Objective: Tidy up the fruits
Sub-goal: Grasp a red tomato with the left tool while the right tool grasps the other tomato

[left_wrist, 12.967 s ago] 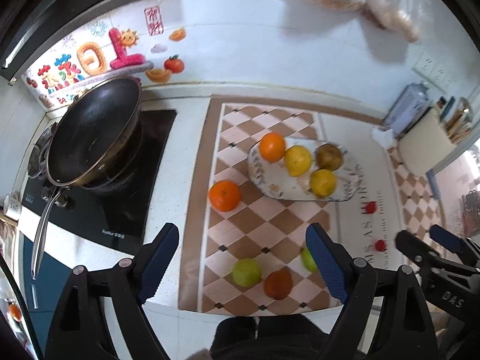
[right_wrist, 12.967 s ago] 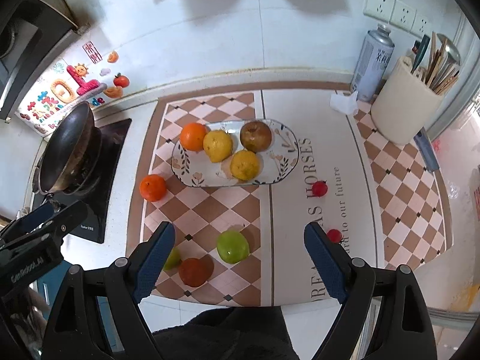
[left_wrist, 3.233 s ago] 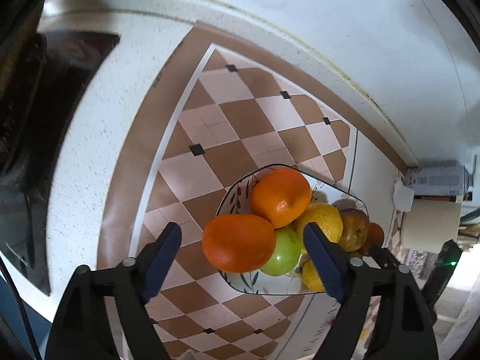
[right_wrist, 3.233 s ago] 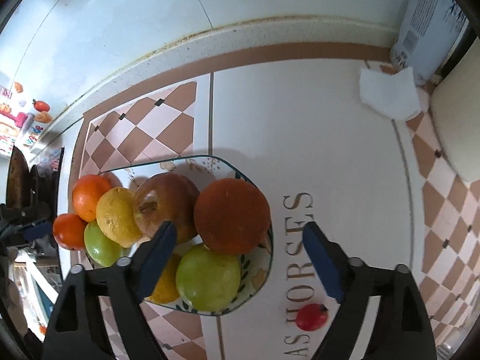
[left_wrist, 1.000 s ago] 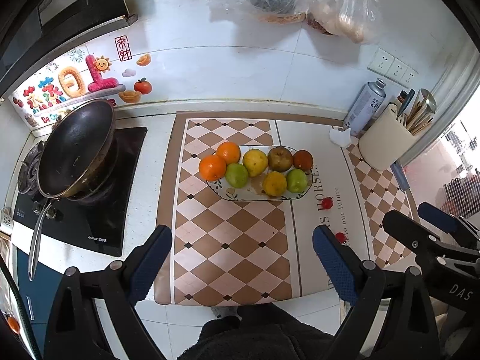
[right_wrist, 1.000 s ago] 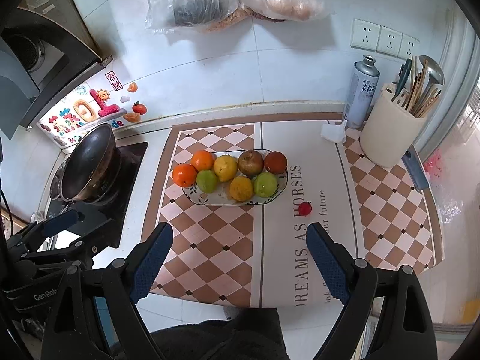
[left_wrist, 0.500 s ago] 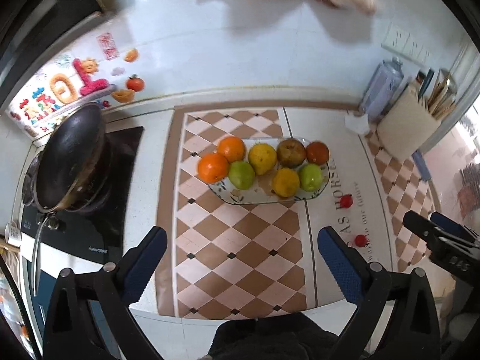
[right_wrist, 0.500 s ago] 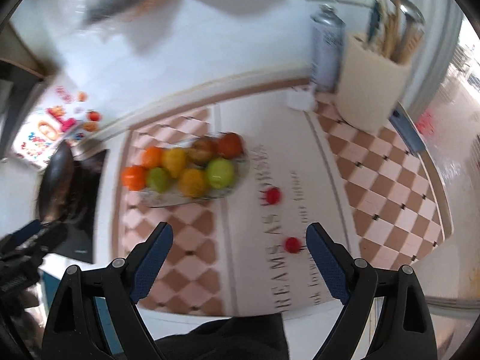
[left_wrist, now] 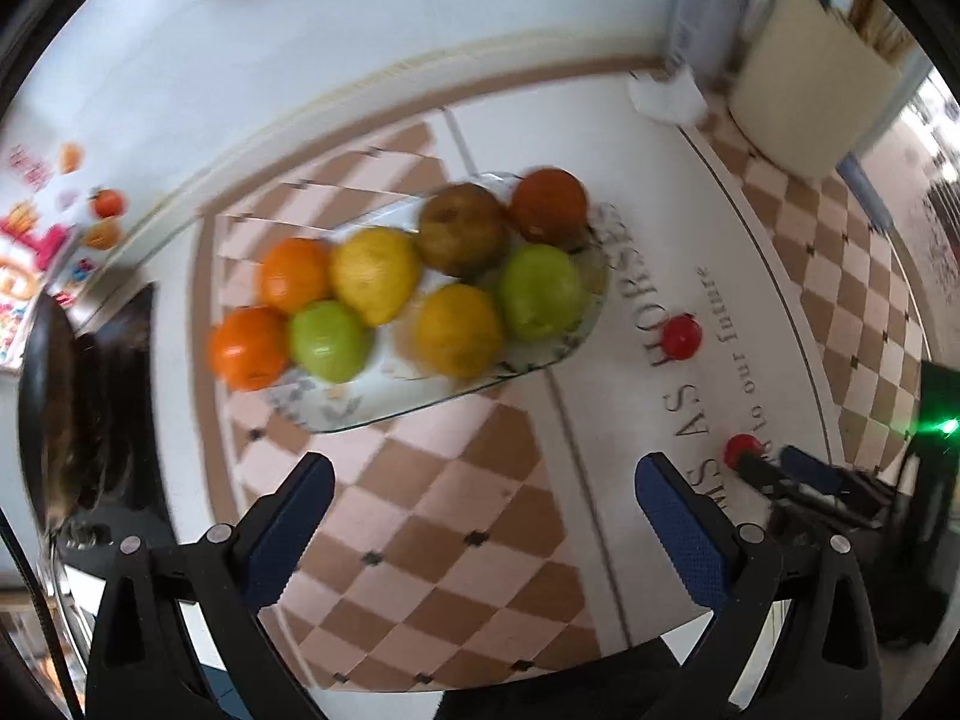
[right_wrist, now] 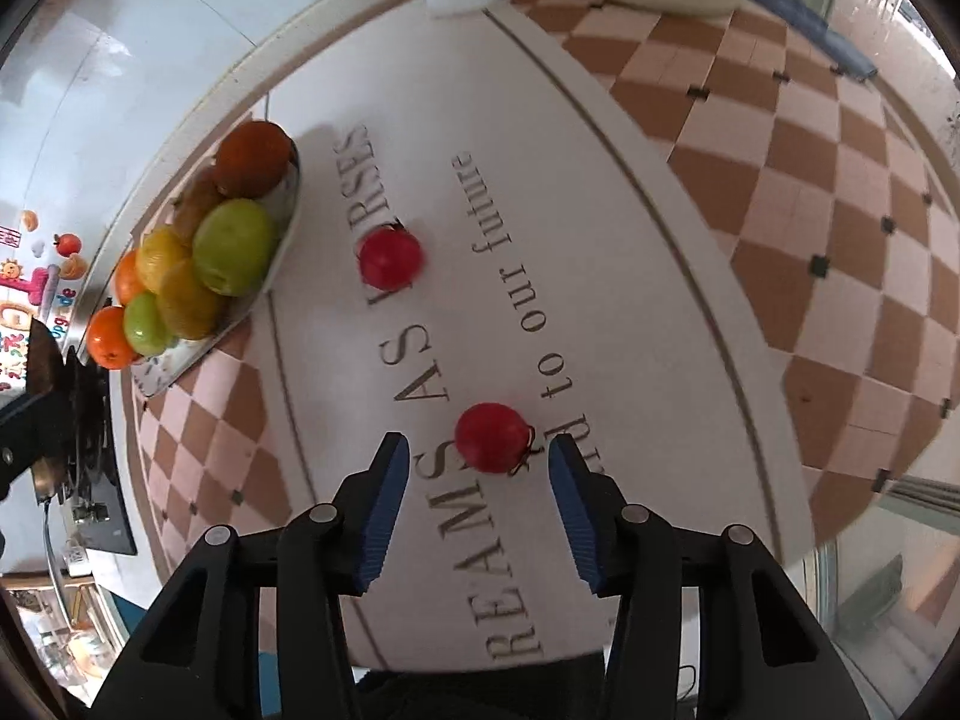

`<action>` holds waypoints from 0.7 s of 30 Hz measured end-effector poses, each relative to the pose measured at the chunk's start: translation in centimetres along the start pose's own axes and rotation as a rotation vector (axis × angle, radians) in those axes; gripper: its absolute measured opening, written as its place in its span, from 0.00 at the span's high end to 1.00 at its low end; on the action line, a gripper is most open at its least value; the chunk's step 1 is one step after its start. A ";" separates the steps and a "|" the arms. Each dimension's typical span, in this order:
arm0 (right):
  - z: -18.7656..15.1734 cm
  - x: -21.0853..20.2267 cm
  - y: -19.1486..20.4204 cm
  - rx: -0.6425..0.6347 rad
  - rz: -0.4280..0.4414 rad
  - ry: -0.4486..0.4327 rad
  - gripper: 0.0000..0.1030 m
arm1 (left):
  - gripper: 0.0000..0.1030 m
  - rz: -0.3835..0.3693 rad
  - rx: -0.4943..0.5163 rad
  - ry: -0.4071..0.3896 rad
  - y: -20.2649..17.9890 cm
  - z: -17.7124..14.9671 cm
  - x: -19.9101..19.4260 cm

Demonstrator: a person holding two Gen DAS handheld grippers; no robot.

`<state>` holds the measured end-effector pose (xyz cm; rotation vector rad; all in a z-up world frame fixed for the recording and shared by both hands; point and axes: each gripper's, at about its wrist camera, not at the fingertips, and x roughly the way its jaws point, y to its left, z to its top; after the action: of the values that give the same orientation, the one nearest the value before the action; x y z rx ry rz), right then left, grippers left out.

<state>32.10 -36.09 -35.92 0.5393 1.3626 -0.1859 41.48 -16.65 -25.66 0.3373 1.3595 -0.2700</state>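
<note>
**Last two small fruits await the plate**

The right claw (right_wrist: 477, 459) hangs low near the counter's (right_wrist: 780, 192) front edge, its blades apart on either side of a small red fruit (right_wrist: 492, 437), not yet touching it; that spacing suggests a pinch is next. A second red fruit (right_wrist: 390, 259) lies just beside the plate (left_wrist: 420, 402), which already carries eight larger fruits toward the counter's back. The left claw (left_wrist: 483, 507) is spread wide and empty, held clear above the checked mat (left_wrist: 456, 528).

Fruits (left_wrist: 456, 329) on plate (left_wrist: 420, 402), berries (right_wrist: 492, 437) beside.
</note>
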 end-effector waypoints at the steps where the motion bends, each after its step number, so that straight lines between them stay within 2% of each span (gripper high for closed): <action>1: -0.1 0.7 -0.1 -0.001 -0.002 -0.003 0.57 | 0.01 -0.013 0.003 0.014 -0.4 0.4 0.5; 3: -0.2 1.8 -0.2 0.006 0.012 0.000 0.70 | 0.01 -0.040 0.016 0.040 -1.5 1.5 1.5; 8: -0.5 1.3 -0.9 0.021 0.027 -0.058 0.70 | 0.03 -0.147 0.021 0.099 -4.3 3.9 3.6; 10: -0.4 0.7 -1.5 0.038 0.021 -0.072 0.70 | 0.11 -0.201 0.021 0.132 -5.7 4.9 4.7; 13: -0.1 -0.1 -3.5 0.086 0.011 -0.089 0.70 | 0.25 -0.238 0.032 0.182 -7.6 6.2 6.6; 15: 0.1 -0.4 -4.9 0.115 -0.003 -0.095 0.70 | 0.27 -0.245 0.042 0.203 -8.8 6.9 7.7; 19: 0.3 -0.8 -7.6 0.176 -0.018 -0.097 0.70 | 0.28 -0.215 0.096 0.220 -10.8 8.1 9.4; 20: 0.4 -0.8 -7.9 0.183 -0.020 -0.098 0.70 | 0.29 -0.208 0.107 0.226 -11.2 8.2 9.9; 21: 0.5 -1.1 -8.5 0.191 -0.020 -0.099 0.70 | 0.36 -0.202 0.117 0.234 -11.5 8.3 10.2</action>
<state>28.71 -43.85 -37.03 0.6675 1.2616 -0.3576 46.62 -30.40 -35.17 0.3366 1.6155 -0.4912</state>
